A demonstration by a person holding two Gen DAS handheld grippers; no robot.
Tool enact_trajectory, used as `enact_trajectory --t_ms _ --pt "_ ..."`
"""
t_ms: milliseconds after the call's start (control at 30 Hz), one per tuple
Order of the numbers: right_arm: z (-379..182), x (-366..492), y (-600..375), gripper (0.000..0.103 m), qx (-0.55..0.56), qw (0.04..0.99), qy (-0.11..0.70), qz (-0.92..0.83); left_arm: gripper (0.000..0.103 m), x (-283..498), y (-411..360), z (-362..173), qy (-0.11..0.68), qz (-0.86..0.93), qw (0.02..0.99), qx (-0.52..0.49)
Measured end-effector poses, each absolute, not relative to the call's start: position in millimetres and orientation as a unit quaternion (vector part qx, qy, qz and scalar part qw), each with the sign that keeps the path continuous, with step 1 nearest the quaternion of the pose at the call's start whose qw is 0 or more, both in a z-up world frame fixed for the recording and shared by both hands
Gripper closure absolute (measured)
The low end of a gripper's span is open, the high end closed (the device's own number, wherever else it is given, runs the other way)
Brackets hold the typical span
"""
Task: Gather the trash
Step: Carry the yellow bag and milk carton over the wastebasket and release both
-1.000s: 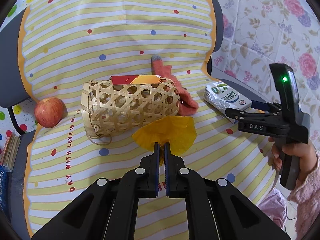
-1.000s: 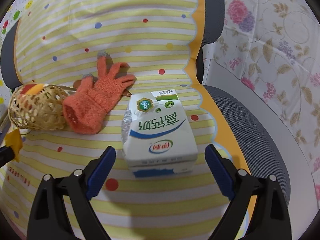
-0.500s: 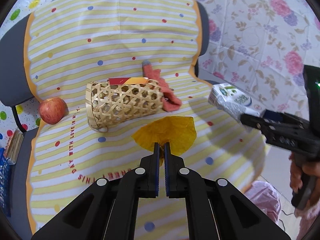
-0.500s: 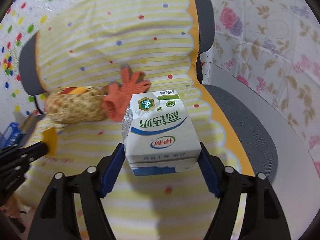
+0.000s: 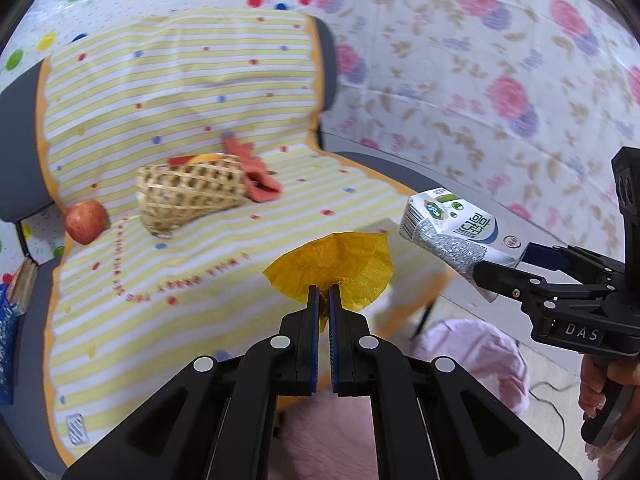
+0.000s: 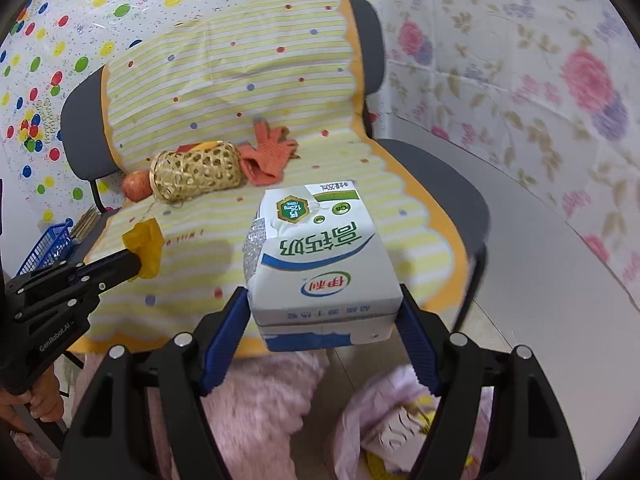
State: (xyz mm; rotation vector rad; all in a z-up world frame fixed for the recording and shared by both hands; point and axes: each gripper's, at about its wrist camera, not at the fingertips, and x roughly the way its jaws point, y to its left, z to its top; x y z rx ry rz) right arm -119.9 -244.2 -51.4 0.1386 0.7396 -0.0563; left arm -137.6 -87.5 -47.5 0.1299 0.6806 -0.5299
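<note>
Currently the left gripper (image 5: 324, 294) has its jaws pressed together, pinching a crumpled yellow wrapper (image 5: 336, 266) clear of the striped chair cover (image 5: 180, 92). The right gripper (image 6: 322, 322) clamps a milk carton (image 6: 320, 268) between its blue pads, held above a pink trash bag (image 6: 394, 420). A woven basket (image 5: 190, 192), orange glove (image 5: 256, 180) and apple (image 5: 86, 222) lie on the seat.

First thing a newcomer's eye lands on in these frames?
The white milk carton, clamped in the right gripper and held off the front edge of the striped chair cover. Next, the crumpled yellow wrapper pinched in the left gripper. Behind them on the seat, a wicker basket lies on its side between an apple and an orange glove.
</note>
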Motion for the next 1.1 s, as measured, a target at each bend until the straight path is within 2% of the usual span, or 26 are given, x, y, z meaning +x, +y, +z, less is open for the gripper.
enact_trajectory --t_ms 533,867,933,1000,1033,1100 --pt "-66.3 -254.5 -301.1 0.031 0.113 0.909 0.370 -0.154 0.098 -217.5 -184.3 -73.1 0.333 -0.394 0.848 0.120" --pt "-88.5 -271.7 -334.6 0.031 0.137 0.899 0.376 -0.181 0.097 -221.9 -230.3 -87.4 0.352 -0.433 0.818 0.141" --pt "-92.2 -267.2 -342.3 0.029 0.142 0.898 0.377 -0.177 0.093 -218.3 -238.0 -90.4 0.357 -0.430 0.817 0.142" --pt "-96.1 -263.0 -347.1 0.025 0.143 0.896 0.382 -0.177 0.054 -213.9 -241.7 -93.1 0.366 -0.425 0.816 0.143" --pt "-98.1 -261.7 -350.3 0.023 0.144 0.894 0.383 -0.183 0.048 -211.9 -241.4 -94.4 0.368 -0.417 0.819 0.142" --pt "-98.4 -263.6 -353.8 0.022 0.153 0.893 0.380 -0.183 0.048 -209.3 -236.4 -95.5 0.368 -0.411 0.822 0.141"
